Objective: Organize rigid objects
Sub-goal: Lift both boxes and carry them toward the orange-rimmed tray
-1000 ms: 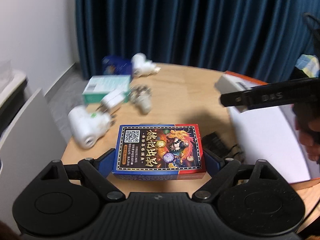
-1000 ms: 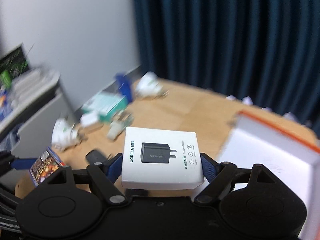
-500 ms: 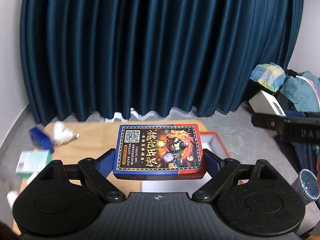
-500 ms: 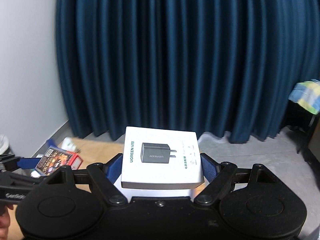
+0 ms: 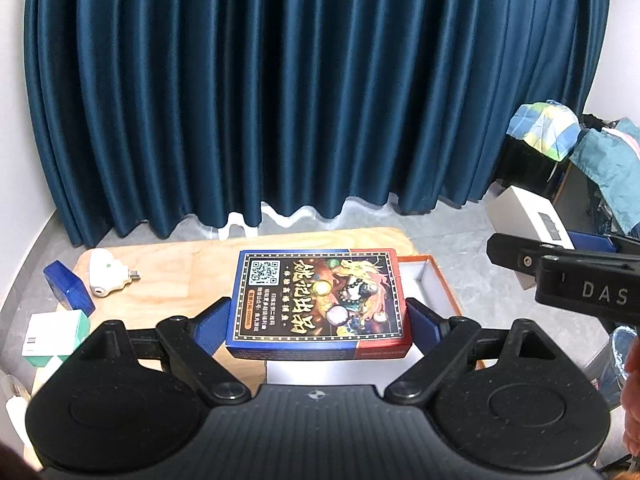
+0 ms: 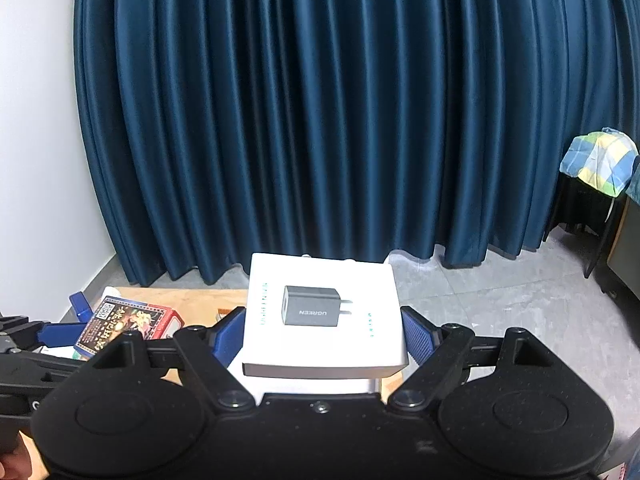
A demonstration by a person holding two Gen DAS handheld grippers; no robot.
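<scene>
Both views have tipped slightly downward since half a second ago, so more of the wooden table [image 5: 192, 264] and the orange-rimmed box [image 5: 434, 276] now show beyond the left fingers; each grip looks unchanged. The left gripper [image 5: 318, 316] is clamped on a playing-card box [image 5: 320, 300], its blue pads [image 5: 210, 324] pressed against the box's two short sides, the printed face up. Past the fingertips and to their right lies the orange-rimmed box, its white inside showing on both sides of the card box. To the left of the fingers, on the table, lie a white plug adapter [image 5: 106, 278], a dark blue box [image 5: 68, 290] and a green-and-white carton [image 5: 54, 334].

The right gripper [image 6: 322, 332] is clenched on a white UGREEN charger box [image 6: 322, 316], held flat between its blue pads [image 6: 418, 336], the charger picture facing up. The same charger box [image 5: 528, 224] appears in the left view, up and to the right of the left fingers. In the right view the playing-card box [image 6: 128, 328] sits low to the left of the right fingers. A dark blue curtain [image 6: 320, 120] fills the background in both views.
</scene>
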